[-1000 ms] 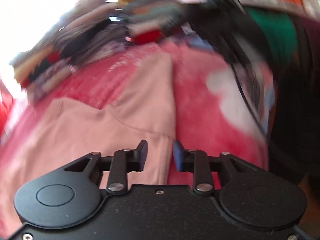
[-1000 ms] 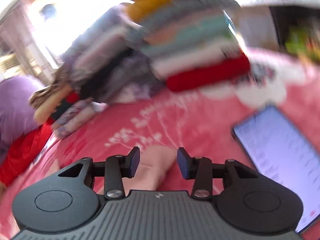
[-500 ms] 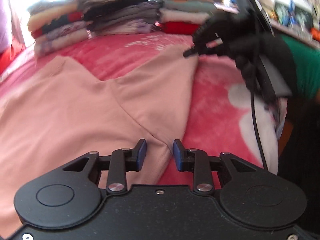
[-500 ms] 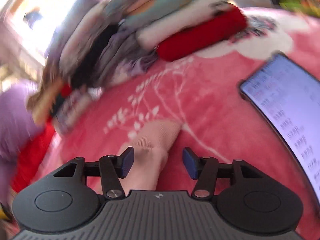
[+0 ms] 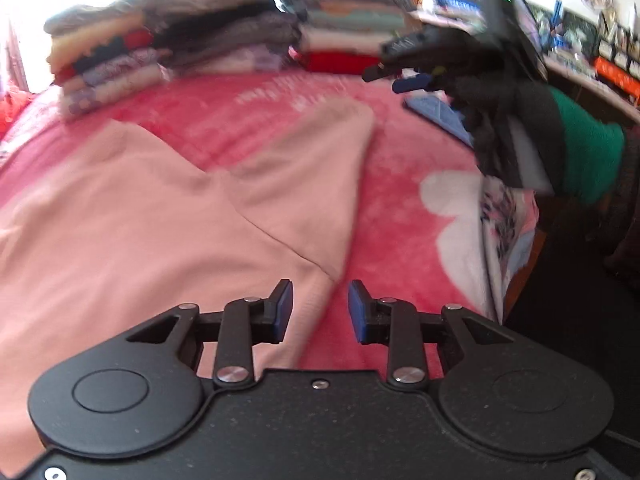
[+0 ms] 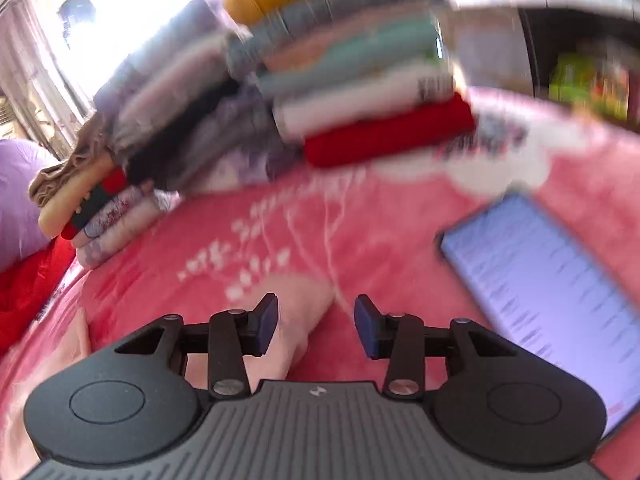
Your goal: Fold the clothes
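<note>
A pale pink long-sleeved garment (image 5: 132, 224) lies spread flat on a pink-red blanket (image 5: 400, 216). Its sleeve (image 5: 312, 184) reaches to the far right. My left gripper (image 5: 319, 312) is open and empty, just above the garment's side edge below the armpit. My right gripper (image 6: 316, 328) is open and empty, hovering over the sleeve's cuff end (image 6: 304, 312). It also shows in the left wrist view (image 5: 404, 76), raised above the far end of the sleeve, with a green-sleeved, black-gloved arm (image 5: 576, 152) behind it.
Stacks of folded clothes (image 5: 224, 44) line the far side of the bed; they also show in the right wrist view (image 6: 320, 92). A phone with a lit screen (image 6: 552, 292) lies on the blanket right of the cuff. The bed's right edge (image 5: 508, 264) drops off.
My right gripper has lifted slightly and opened wider over the cuff. The left view has shifted a little, with the left gripper still open by the garment's side.
</note>
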Tool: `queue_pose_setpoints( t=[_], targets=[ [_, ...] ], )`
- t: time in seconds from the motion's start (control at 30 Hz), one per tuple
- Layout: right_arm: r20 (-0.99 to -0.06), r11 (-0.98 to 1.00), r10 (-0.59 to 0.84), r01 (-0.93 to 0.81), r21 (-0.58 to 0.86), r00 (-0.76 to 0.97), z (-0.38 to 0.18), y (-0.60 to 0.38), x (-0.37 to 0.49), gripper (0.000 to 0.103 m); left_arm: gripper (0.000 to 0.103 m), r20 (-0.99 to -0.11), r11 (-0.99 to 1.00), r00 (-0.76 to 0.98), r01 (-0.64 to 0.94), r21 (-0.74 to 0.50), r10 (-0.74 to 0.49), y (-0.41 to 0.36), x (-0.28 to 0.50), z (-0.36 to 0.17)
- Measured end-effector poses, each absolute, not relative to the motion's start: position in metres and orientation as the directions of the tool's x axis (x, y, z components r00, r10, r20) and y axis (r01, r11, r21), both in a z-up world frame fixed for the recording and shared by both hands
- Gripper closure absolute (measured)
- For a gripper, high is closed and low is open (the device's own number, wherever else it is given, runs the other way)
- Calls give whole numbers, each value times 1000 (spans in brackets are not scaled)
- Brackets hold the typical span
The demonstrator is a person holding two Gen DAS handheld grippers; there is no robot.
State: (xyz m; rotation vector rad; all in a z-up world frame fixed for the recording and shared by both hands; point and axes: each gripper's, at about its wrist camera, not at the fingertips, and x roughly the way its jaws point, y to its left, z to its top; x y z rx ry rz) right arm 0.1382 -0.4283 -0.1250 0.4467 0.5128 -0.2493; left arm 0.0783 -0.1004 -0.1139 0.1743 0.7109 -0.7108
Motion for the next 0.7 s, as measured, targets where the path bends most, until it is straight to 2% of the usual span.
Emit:
queue_pose_setpoints(
  t=[0.03, 0.13, 0.27, 0.33, 0.5, 0.6, 0.67, 0.7],
  targets=[
    [-489, 893, -91, 288, 346, 868, -117, -422, 131, 58, 75, -639, 797, 575, 595, -103, -512, -85, 83, -109],
    [-440, 922, 113, 71, 381, 891, -105, -389, 117, 60, 75, -606, 905, 686, 397, -150, -402, -33, 93, -99],
    [-462, 896, 411, -256, 363, 786, -107, -313, 107, 78, 75, -615, 950, 737, 125, -285, -281, 41, 96, -98],
    [-477, 870, 482, -334, 363, 735, -109, -286, 100, 82, 75, -624, 952, 740, 72, -298, -251, 58, 88, -99],
    [-545, 853, 522, -411, 322, 656, -122, -248, 78, 83, 75, -642, 966, 725, 145, -214, -251, 48, 54, -103],
    [-548, 819, 572, -453, 352, 611, -125, -233, 63, 83, 74, -638, 960, 732, 275, -45, -240, 28, 33, -102],
    [-565, 805, 567, -549, 225, 599, -122, -206, 40, 80, 56, -624, 922, 733, 383, 49, -271, 20, 15, -103],
    [-577, 790, 557, -596, 146, 597, -120, -193, 28, 72, 49, -620, 894, 731, 436, 101, -286, 16, 6, -104]
  ],
)
